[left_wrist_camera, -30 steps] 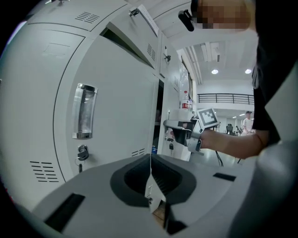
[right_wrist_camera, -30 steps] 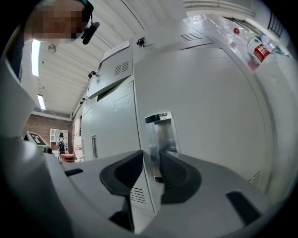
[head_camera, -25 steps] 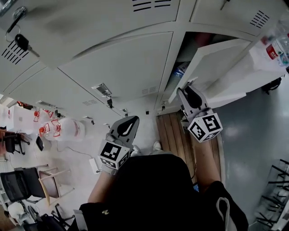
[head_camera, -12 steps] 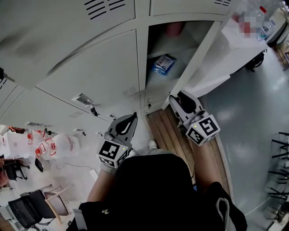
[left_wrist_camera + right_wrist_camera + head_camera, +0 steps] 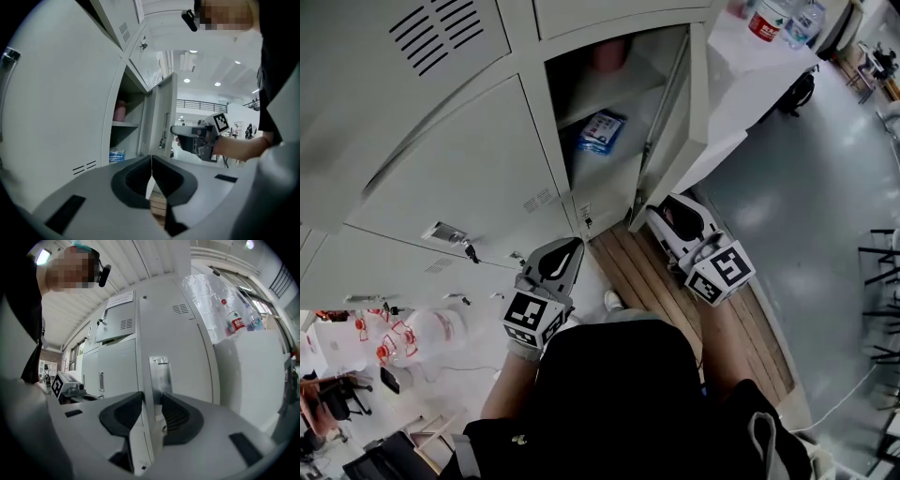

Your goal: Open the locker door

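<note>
The grey locker door [image 5: 670,141] stands wide open, its edge toward me. My right gripper [image 5: 664,220] is at the door's lower edge; its jaws are opening, with the door edge [image 5: 149,418] between them and a gap on one side. A metal handle plate [image 5: 161,376] shows on the door face. Inside the locker lie a blue packet [image 5: 600,131] and a pink thing [image 5: 609,54] on a shelf. My left gripper [image 5: 558,261] hangs shut and empty in front of the closed locker to the left; its fingertips [image 5: 151,174] meet.
Closed locker doors [image 5: 441,159] fill the left. A wooden platform [image 5: 675,291] lies under the lockers by my feet. Water bottles [image 5: 769,19] stand on a white surface right of the open door. Grey floor [image 5: 806,234] spreads to the right.
The door has swung from partly open to wide open, showing the shelf and blue packet. My right gripper followed the door edge down and left. The left gripper stayed put.
</note>
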Tool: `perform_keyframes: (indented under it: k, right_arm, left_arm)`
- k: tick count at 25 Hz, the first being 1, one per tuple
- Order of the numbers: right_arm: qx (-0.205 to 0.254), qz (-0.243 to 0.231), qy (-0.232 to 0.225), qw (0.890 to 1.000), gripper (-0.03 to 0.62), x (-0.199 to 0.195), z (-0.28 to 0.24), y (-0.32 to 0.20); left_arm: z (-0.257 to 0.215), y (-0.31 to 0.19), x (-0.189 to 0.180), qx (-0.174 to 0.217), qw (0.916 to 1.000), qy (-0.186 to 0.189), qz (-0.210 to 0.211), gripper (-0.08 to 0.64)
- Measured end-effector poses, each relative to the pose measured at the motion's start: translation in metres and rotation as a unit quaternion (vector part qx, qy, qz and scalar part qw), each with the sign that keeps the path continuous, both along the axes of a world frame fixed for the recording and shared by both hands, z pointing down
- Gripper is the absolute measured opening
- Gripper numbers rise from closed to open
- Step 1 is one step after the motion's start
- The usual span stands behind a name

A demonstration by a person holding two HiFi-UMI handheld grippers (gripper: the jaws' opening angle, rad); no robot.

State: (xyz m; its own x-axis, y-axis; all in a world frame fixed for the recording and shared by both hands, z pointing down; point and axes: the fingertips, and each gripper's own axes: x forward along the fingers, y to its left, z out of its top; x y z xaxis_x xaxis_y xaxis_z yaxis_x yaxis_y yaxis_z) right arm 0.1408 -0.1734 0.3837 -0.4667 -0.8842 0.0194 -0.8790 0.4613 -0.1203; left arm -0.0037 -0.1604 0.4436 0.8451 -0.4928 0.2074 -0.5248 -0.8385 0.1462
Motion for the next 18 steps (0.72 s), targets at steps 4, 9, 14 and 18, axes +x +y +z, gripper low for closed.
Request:
perform_keyframes:
  k: [4, 9, 14, 18]
  right_arm:
    - [0.001, 0.03, 0.001, 1.0, 0.14, 0.017, 0.0, 0.013]
    - [0.001, 0.078, -0.001, 0.997, 0.11, 0.043, 0.0, 0.03]
    - [-0.003, 0.138, -0.002, 0.99, 0.089, 0.076, 0.001, 0.044]
    - [-0.012, 0.215, -0.006, 0.977, 0.058, 0.116, 0.006, 0.057]
  left_arm:
    - [-0.001, 0.0, 0.014, 0.005, 0.9996, 0.004, 0.026, 0.023]
    - [0.001, 0.004, 0.032, -0.002, 0.9984, 0.004, 0.057, 0.023]
    - [0.002, 0.01, 0.049, -0.003, 0.9964, 0.005, 0.085, 0.023]
    - [0.001, 0.015, 0.061, -0.003, 0.9943, 0.005, 0.106, 0.023]
